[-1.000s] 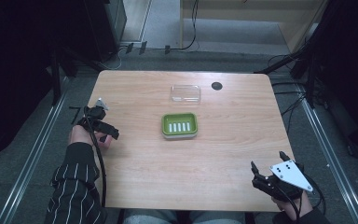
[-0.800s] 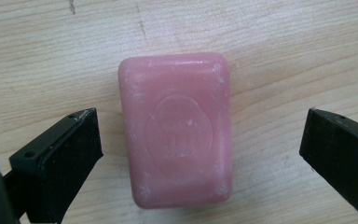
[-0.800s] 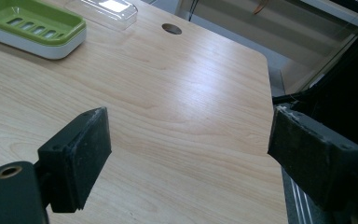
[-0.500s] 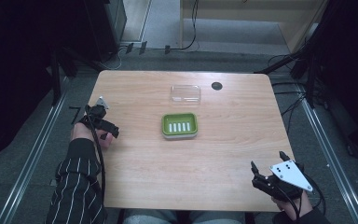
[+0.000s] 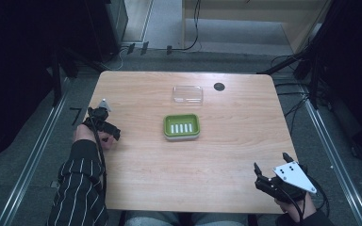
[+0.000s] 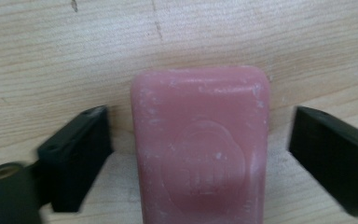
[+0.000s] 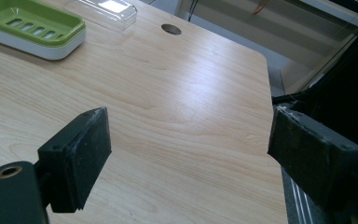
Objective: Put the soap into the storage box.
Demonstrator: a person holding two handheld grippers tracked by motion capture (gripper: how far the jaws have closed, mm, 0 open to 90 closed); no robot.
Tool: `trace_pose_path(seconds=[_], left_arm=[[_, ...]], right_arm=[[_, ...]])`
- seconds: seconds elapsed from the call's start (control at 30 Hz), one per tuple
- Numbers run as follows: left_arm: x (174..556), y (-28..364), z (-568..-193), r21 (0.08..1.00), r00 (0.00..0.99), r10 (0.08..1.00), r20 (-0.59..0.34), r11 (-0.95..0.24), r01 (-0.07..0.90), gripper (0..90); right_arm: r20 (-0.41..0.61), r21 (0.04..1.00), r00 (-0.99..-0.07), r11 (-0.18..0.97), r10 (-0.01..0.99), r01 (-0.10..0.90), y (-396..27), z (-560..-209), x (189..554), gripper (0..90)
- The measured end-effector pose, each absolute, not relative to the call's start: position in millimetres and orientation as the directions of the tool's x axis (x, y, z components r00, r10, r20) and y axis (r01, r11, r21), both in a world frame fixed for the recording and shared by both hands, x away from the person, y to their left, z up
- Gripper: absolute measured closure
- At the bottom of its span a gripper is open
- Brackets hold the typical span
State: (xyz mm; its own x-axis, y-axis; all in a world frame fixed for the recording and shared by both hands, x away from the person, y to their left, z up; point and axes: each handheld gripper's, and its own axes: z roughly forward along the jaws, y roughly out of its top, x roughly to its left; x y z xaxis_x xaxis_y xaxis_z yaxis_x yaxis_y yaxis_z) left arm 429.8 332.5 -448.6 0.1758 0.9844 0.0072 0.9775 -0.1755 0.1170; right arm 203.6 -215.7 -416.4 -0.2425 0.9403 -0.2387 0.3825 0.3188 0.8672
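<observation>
Soap (image 6: 200, 144), a pink bar, lies by the counter's (image 5: 217, 160) left edge between the left hand-held gripper's (image 6: 200, 154) closing jaws, not yet pinched; stiff but slick, best squeezed across its long sides; right hand-held gripper (image 7: 191, 158) gapes empty.

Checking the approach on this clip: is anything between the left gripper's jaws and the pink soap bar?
Nothing visible. The pink rectangular soap bar lies on the wooden table between the left gripper's jaws, which have just been closing; bare gaps remain on both sides.
</observation>
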Motion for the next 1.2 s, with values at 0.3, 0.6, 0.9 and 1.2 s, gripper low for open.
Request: trace_pose_path(seconds=[0.3, 0.6, 0.9, 1.2], left_arm=[[428.9, 332.4, -449.4, 0.112, 0.187, 0.982, 0.024, -0.188, 0.976, 20.6], [427.5, 330.4, -447.4, 0.117, 0.193, 0.980, 0.045, -0.197, 0.973, 33.1], [426.2, 329.8, -446.4, 0.123, 0.212, 0.976, 0.048, -0.216, 0.968, 37.6], [425.5, 330.9, -445.8, 0.132, 0.225, 0.974, 0.037, -0.228, 0.965, 38.0]], right_arm=[[-0.238, 0.867, -0.242, 0.317, 0.941, 0.384, -215.5, -416.3, 203.7, 13.9], [-0.240, 0.867, -0.242, 0.319, 0.940, 0.382, -215.8, -416.3, 203.6, 13.9], [-0.240, 0.867, -0.242, 0.319, 0.940, 0.382, -215.7, -416.3, 203.7, 13.9], [-0.238, 0.867, -0.241, 0.318, 0.941, 0.383, -215.4, -416.3, 203.8, 13.9]])
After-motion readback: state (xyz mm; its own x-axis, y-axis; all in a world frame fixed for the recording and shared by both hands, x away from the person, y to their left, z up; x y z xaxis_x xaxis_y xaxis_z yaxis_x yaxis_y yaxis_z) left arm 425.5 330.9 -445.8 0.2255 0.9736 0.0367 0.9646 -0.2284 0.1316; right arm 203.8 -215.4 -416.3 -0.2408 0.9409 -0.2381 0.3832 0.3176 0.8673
